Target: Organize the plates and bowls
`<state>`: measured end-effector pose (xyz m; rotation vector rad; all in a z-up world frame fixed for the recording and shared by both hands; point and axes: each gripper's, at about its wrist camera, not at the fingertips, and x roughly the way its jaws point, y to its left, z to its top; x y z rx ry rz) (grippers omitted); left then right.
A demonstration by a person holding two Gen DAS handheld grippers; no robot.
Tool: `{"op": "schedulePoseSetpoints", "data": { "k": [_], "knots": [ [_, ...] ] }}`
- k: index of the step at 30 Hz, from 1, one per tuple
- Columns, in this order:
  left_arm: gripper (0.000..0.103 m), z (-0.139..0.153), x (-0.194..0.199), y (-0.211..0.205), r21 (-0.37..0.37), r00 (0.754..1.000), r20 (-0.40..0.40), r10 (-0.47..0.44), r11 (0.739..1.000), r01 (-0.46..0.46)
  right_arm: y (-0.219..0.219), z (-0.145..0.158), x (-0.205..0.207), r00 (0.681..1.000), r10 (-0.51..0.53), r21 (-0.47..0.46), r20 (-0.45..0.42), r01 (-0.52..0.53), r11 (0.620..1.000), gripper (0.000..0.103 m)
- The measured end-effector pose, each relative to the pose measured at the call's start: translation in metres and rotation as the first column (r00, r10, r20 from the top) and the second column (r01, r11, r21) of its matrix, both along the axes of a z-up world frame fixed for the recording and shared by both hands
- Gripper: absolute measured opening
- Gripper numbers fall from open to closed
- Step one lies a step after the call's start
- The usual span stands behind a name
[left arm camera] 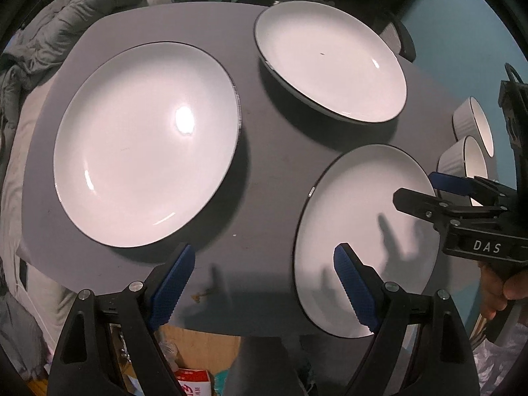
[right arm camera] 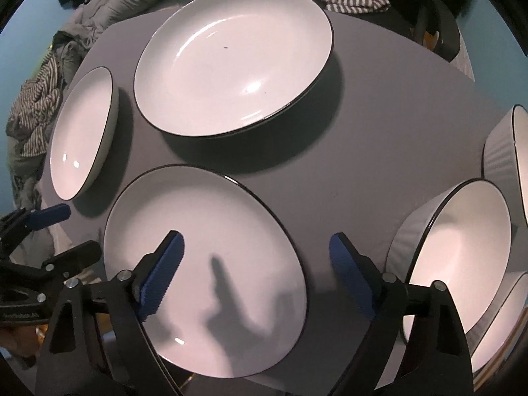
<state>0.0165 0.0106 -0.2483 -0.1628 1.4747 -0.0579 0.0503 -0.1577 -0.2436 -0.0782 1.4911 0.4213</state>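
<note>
Three white plates with dark rims lie on the grey table (left arm camera: 264, 171): a large one at left (left arm camera: 145, 145), one at the back (left arm camera: 330, 62), and a near one (left arm camera: 363, 231). My left gripper (left arm camera: 264, 264) is open and points down over the bare table, its right finger above the near plate's left edge. My right gripper (right arm camera: 257, 257) is open above the near plate (right arm camera: 204, 270), whose right rim lies under the gap. Ribbed white bowls (right arm camera: 458, 257) (right arm camera: 508, 151) stand just right of it. Nothing is held.
Crumpled grey and striped clothing (right arm camera: 43, 105) is heaped past the table's left side. A dark chair (right arm camera: 442, 29) stands behind the table. A cardboard box (left arm camera: 194, 379) sits on the floor below the near table edge. A third bowl (right arm camera: 501, 323) shows at the lower right.
</note>
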Motion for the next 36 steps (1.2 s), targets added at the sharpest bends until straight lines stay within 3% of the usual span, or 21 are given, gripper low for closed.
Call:
{"op": "schedulePoseSetpoints", "data": {
  "k": [17, 21, 24, 29, 36],
  "knots": [
    [0.076, -0.033, -0.003, -0.012, -0.065, 0.996, -0.074, 0.039, 0.997, -0.044, -0.007, -0.012, -0.009, 0.996, 0.08, -0.027, -0.049, -0.081, 0.996, 0.063],
    [0.066, -0.04, -0.002, -0.014, -0.08, 0.993, -0.101, 0.054, 0.995, -0.062, -0.01, -0.019, -0.009, 0.994, 0.078, -0.03, -0.078, -0.081, 0.996, 0.053],
    [0.064, -0.045, 0.002, -0.018, -0.09, 0.992, -0.11, 0.063, 0.993, -0.073, -0.017, -0.019, -0.006, 0.995, 0.06, -0.02, -0.081, -0.062, 0.998, 0.045],
    [0.05, -0.052, 0.009, -0.029, -0.094, 0.99, -0.133, 0.051, 0.993, -0.064, -0.028, -0.018, -0.006, 0.994, 0.041, -0.01, -0.096, -0.042, 0.999, 0.031],
    [0.042, -0.051, 0.013, -0.041, -0.08, 0.991, -0.131, 0.035, 0.996, -0.045, -0.024, -0.02, -0.004, 0.988, 0.092, -0.02, -0.126, -0.095, 0.995, 0.029]
  ]
}}
